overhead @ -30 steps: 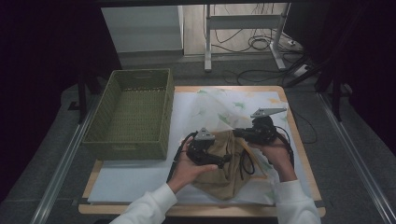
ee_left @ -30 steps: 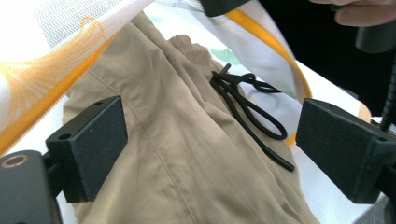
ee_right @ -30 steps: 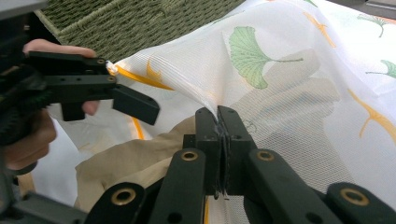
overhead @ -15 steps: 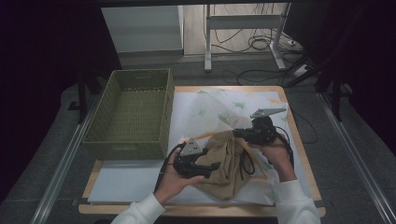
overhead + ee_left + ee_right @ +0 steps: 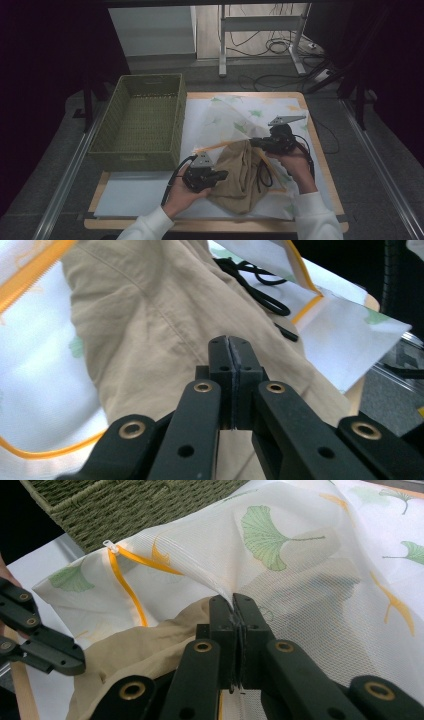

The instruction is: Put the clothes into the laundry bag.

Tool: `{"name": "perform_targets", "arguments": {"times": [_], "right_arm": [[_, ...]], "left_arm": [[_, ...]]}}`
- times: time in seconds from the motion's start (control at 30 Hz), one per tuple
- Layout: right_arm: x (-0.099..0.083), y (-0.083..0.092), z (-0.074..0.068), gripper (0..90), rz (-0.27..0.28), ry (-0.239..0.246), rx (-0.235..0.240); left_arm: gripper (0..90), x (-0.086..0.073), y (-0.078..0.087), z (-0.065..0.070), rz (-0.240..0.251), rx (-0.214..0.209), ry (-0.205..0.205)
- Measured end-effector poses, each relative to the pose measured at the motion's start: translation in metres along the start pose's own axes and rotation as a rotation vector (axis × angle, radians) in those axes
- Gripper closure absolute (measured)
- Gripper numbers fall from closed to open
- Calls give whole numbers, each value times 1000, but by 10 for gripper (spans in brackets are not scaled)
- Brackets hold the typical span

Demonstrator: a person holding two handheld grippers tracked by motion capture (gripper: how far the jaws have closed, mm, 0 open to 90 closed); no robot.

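Note:
A tan garment [image 5: 242, 172] lies crumpled at the mouth of a white mesh bag [image 5: 225, 122] printed with green leaves and edged by an orange zipper. My left gripper [image 5: 224, 174] has just been closing and is shut on the garment's left edge. In the left gripper view the jaws [image 5: 230, 342] meet flat on the tan cloth [image 5: 150, 315]. My right gripper [image 5: 252, 141] is shut on the bag's edge and holds it up. In the right gripper view its jaws [image 5: 232, 600] pinch the mesh [image 5: 300, 555], with the garment [image 5: 145, 650] underneath.
A green woven basket [image 5: 150, 77] stands at the table's left, close to the bag. A white sheet [image 5: 135, 195] covers the wooden table's [image 5: 327, 180] front left. A black cable [image 5: 262, 175] loops over the garment. Dark floor, cords and a metal stand lie beyond.
My left gripper drew back leftward from the top of the garment to its left edge, and its jaws went from open to shut. The right gripper kept still.

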State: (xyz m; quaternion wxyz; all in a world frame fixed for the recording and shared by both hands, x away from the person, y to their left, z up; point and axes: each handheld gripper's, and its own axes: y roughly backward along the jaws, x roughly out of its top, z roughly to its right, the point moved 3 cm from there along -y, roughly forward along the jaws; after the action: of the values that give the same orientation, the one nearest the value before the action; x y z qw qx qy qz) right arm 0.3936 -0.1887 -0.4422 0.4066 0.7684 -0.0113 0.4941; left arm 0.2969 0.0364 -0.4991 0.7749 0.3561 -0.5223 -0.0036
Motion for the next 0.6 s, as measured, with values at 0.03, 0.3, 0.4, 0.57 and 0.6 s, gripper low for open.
{"name": "perform_targets", "arguments": {"times": [0.03, 0.3, 0.4, 0.57, 0.6], "right_arm": [[0, 0, 0, 863, 1, 0, 0], [0, 0, 0, 863, 0, 2, 1], [0, -1, -1, 863, -1, 5, 1], [0, -1, 0, 863, -2, 1, 1], [0, -1, 0, 863, -3, 1, 1]], "left_arm": [[900, 0, 1, 2, 0, -5, -3], [900, -8, 1, 14, -38, -61, -31], [900, -12, -1, 19, -53, -81, -40], [900, -20, -3, 30, -63, -101, -64], [900, -21, -4, 32, -69, -110, -66]]}}
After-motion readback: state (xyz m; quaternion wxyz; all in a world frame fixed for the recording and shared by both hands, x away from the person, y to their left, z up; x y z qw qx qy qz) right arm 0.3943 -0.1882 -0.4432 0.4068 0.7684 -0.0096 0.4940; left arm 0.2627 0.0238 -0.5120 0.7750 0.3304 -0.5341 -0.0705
